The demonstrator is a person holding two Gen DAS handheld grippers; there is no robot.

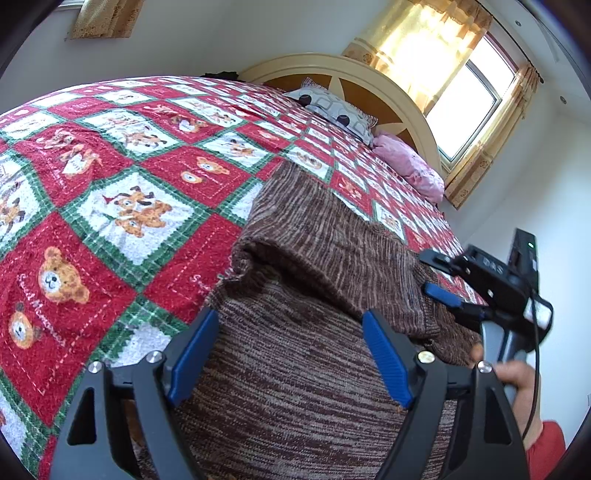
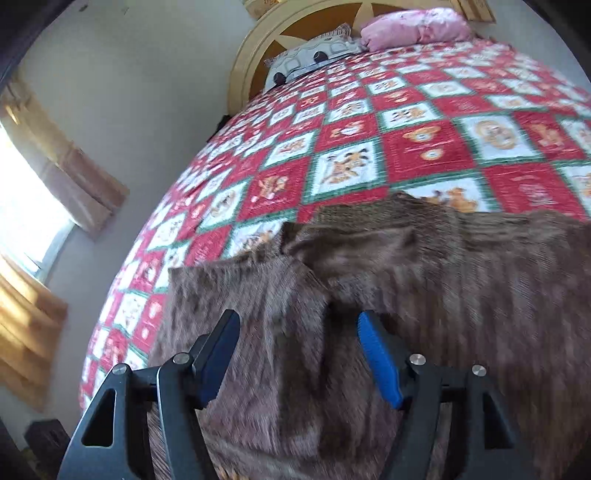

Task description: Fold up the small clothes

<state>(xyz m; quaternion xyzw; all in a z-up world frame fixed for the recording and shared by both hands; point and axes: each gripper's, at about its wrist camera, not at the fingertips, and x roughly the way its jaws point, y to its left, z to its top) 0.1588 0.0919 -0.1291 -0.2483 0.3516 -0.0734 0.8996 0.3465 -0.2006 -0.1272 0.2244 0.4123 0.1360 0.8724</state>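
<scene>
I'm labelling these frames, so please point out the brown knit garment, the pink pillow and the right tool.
brown knit garment (image 1: 295, 387), left wrist view, front panel.
pink pillow (image 1: 410, 162), left wrist view, its middle.
right tool (image 2: 299, 354), right wrist view, between its fingertips.

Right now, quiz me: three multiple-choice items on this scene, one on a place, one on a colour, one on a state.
1. Where does the brown knitted garment lie?
A. on the bedspread
B. on the floor
C. on the windowsill

2. What colour is the bare pillow at the headboard?
A. blue
B. pink
C. black

3. How do the right gripper's jaws stand?
A. clamped on a sleeve
B. apart, gripping nothing
C. shut on a pillow

Answers:
1 A, the knit rests on the red, white and green checked bedspread.
2 B, it is pink beside a white patterned one.
3 B, the blue pads stand apart above the knit.
</scene>
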